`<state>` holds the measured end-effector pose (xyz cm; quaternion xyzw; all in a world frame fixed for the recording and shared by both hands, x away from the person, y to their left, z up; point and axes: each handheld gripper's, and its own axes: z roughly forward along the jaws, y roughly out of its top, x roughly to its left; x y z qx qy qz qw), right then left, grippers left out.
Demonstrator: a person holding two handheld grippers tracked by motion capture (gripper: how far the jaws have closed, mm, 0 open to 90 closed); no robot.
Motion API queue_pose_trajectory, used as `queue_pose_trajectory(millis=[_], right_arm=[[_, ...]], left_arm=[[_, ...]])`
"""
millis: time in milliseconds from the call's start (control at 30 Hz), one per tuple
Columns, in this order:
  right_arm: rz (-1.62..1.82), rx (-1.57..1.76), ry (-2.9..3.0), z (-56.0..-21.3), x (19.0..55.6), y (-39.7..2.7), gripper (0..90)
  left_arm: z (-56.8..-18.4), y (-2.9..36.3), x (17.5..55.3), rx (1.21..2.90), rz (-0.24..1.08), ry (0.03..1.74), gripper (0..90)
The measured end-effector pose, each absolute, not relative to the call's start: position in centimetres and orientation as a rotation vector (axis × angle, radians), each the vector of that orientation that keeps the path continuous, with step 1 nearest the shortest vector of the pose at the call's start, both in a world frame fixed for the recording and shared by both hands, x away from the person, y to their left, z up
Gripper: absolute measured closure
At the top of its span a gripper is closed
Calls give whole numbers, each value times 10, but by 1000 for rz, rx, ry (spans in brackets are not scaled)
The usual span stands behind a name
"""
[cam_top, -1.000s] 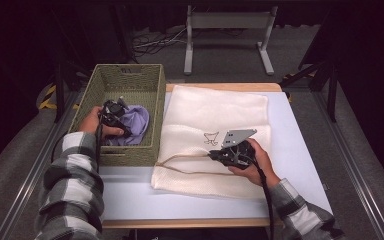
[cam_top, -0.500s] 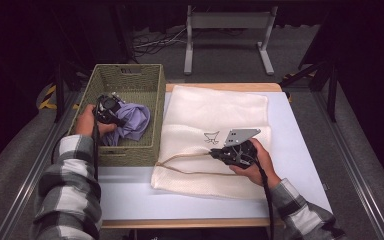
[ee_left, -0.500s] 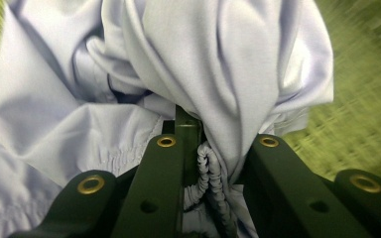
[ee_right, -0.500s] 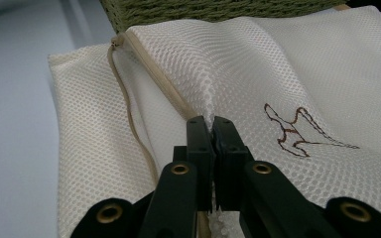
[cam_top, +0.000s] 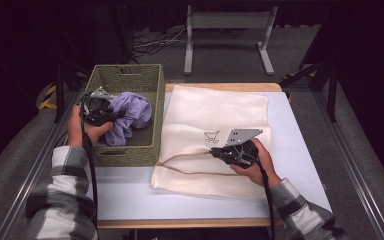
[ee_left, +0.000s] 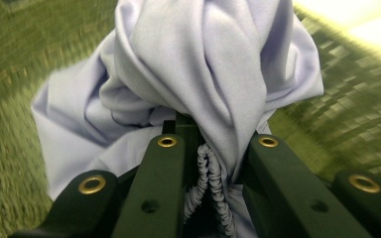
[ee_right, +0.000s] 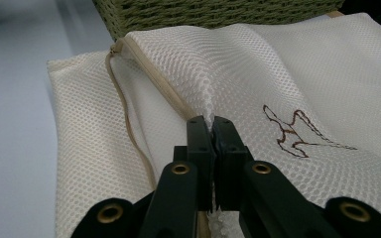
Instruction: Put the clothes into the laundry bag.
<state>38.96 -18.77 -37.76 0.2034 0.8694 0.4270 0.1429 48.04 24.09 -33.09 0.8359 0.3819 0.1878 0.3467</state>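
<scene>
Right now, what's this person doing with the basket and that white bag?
A person is working at a table with a hand-held gripper in each hand. The left gripper, whose jaws have just been closing, is clamped on a lavender garment and holds it bunched above the green woven basket. The right gripper is shut on a fold of the cream mesh laundry bag beside the basket, near its drawstring opening. The garment is not yet in the bag.

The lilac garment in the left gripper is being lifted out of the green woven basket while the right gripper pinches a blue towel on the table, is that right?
One thing is off: the right gripper pinches a cream mesh bag, not a blue towel, as the right gripper view shows. The rest holds: the left gripper grips the lilac garment over the green woven basket.
</scene>
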Motion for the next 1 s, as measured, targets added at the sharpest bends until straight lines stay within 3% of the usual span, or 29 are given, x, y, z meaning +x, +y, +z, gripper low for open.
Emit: queue_pose_trajectory(millis=[633, 1000], right_arm=[[1263, 636, 2402, -373, 391, -193, 881], [1274, 674, 2363, -369, 394, -197, 882]], left_arm=[[-325, 231, 384, 1867, 482, 738, 825], [-315, 203, 346, 1912, 437, 594, 826]])
